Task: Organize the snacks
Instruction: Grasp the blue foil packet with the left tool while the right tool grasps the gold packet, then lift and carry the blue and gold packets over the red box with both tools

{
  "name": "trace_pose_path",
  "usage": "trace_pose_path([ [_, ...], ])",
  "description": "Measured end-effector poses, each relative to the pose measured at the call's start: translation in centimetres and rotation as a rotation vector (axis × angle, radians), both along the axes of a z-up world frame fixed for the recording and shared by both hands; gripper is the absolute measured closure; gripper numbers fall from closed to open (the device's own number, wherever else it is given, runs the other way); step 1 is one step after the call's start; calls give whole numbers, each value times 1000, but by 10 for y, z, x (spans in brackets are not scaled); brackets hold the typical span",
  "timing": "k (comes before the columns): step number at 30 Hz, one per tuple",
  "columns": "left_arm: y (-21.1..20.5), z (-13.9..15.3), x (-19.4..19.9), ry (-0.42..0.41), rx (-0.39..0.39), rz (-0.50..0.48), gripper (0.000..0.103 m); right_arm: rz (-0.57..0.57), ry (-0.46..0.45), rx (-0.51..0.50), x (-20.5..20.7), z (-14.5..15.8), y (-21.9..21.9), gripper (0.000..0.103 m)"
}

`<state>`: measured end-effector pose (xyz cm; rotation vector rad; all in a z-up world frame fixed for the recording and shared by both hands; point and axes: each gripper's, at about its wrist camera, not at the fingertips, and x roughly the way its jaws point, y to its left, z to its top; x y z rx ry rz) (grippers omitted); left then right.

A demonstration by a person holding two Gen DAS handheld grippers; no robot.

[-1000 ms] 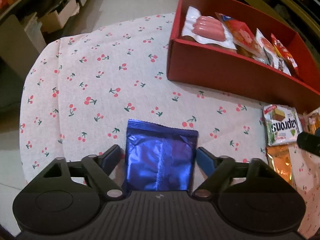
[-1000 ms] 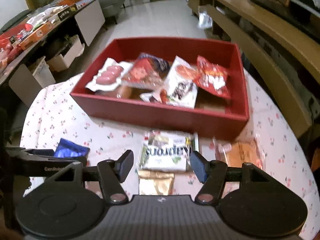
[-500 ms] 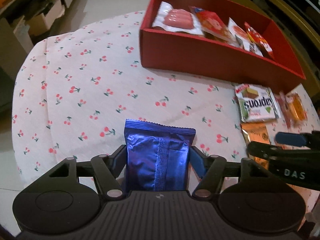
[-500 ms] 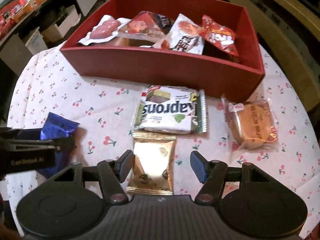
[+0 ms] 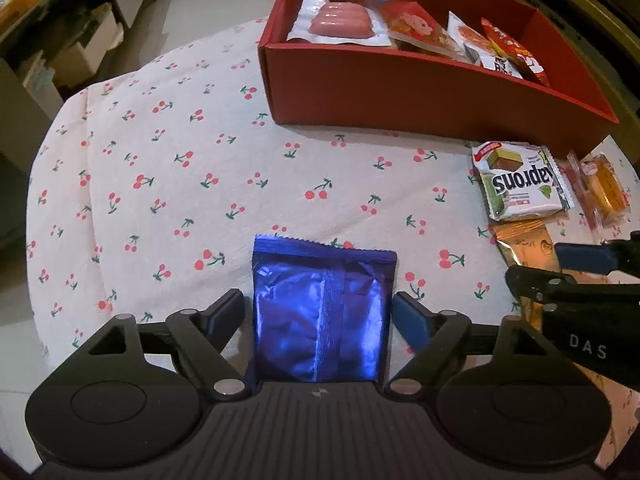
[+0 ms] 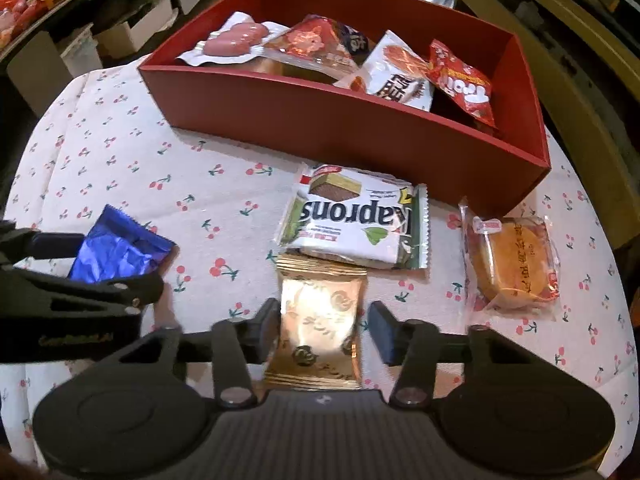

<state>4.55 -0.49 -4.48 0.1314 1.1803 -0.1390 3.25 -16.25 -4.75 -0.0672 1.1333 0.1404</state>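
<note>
My left gripper (image 5: 318, 312) is shut on a blue foil packet (image 5: 322, 312), its fingers pressing both sides; the packet also shows in the right wrist view (image 6: 120, 252). My right gripper (image 6: 322, 326) is open, its fingers either side of a gold foil packet (image 6: 318, 328) lying on the cloth, with a gap on the right. A red box (image 6: 360, 128) at the back holds several snacks: a sausage pack (image 6: 236, 38) and red and white bags. The box also shows in the left wrist view (image 5: 420, 92).
A green-and-white Kaprons wafer pack (image 6: 354, 220) lies in front of the box, just beyond the gold packet. A wrapped cake (image 6: 514, 264) lies to its right. The cherry-print tablecloth (image 5: 160, 168) covers a round table. Shelves and boxes stand on the floor beyond.
The left gripper closed on the blue packet and has lifted slightly. The right gripper came down and forward until its open fingers flank the gold packet.
</note>
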Motion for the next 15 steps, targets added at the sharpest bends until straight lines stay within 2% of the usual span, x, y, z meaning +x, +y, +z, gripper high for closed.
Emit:
trace_pose_path([
  [5, -1, 4, -10, -13, 3, 6, 33, 15, -8, -7, -11, 1, 1, 64],
  [12, 0, 11, -33, 20, -35, 38, 35, 8, -51, 48, -34, 17, -5, 64],
  [15, -2, 23, -46, 0, -28, 42, 36, 4, -82, 70, -48, 28, -6, 64],
])
